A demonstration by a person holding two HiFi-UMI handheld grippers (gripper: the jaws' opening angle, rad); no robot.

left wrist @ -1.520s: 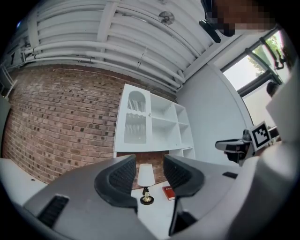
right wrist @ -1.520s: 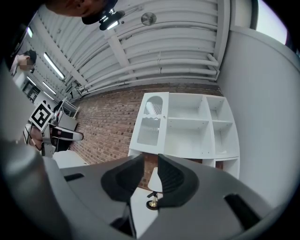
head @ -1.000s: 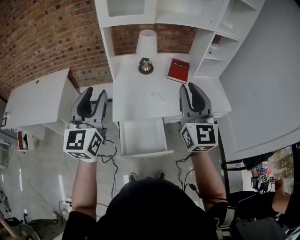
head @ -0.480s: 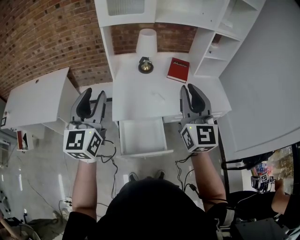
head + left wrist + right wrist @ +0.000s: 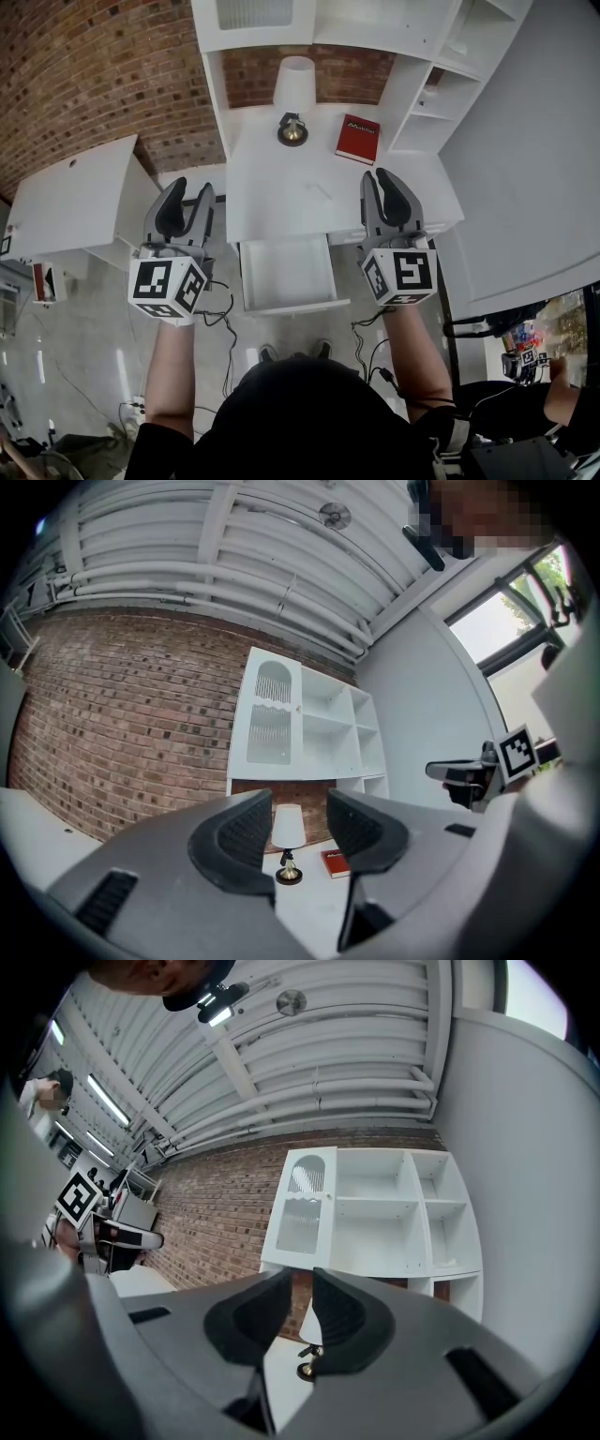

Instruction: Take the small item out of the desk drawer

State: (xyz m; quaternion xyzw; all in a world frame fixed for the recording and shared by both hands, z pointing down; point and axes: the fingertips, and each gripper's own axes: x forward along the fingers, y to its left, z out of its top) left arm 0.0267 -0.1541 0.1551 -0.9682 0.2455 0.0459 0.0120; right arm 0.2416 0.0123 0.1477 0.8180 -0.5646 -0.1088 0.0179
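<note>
- Closest to the person's body, both forearms are raised in front of the chest, and each hand holds a grey two-jaw tool level with the desk's front edge.
- On the person's left, the left gripper hovers beside the desk with its jaws well apart and nothing between them.
- On the right, the right gripper hangs over the desk's front edge, its jaws only narrowly parted and holding nothing.
- Between the two, the shallow white desk drawer stands pulled out towards the person.
- Its floor looks bare white from above, so I cannot make out the small item; it may be too small to see, or lie at the back under the desk top.
- Judging by this, opening is done and the reach into the drawer has not begun.
- The next move likely calls for one gripper to tip downward, find the item and spread wide enough to straddle it.
- Further off, a flat red book and a white-shaded lamp with a brass base stand on the white desk top.
- Beyond them rise a white shelf unit and a brick wall.
</note>
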